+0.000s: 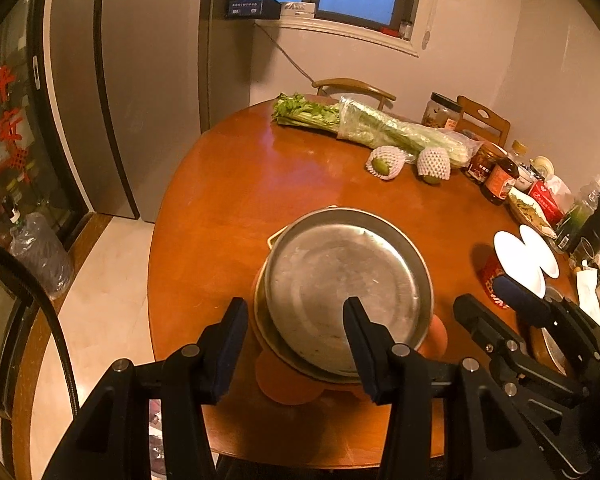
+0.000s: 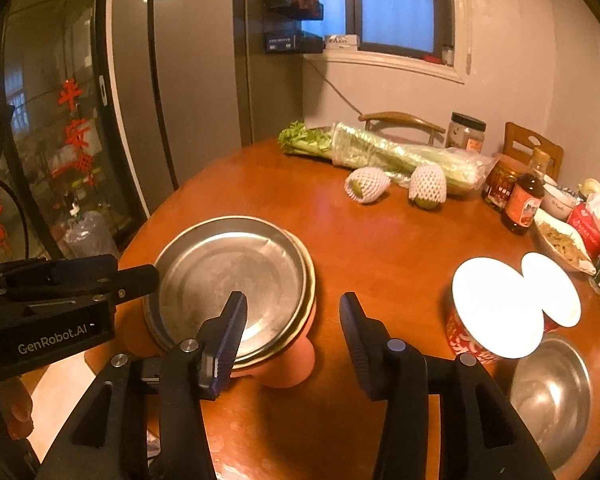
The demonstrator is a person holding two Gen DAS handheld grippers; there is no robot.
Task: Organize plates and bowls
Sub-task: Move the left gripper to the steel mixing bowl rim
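Note:
A stack of round steel plates point(image 1: 344, 284) point(image 2: 228, 280) rests on an orange lobed dish point(image 1: 288, 384) point(image 2: 294, 364) near the front of the wooden table point(image 1: 236, 200). My left gripper point(image 1: 296, 304) hovers open over the stack's near left rim, one finger outside the rim and one above the plate. It also shows at the left edge of the right wrist view point(image 2: 136, 276). My right gripper point(image 2: 293, 298) is open too, straddling the stack's right rim without pressing on it. A steel bowl point(image 2: 552, 396) sits at the lower right.
Two red tubs with white tops point(image 2: 496, 304) stand beside the steel bowl. Celery point(image 2: 380, 152), two fruits in foam nets point(image 2: 366, 186), jars and bottles point(image 2: 522, 204) crowd the far and right side. Chairs point(image 2: 534, 152) stand behind; a fridge point(image 2: 196, 80) is at the left.

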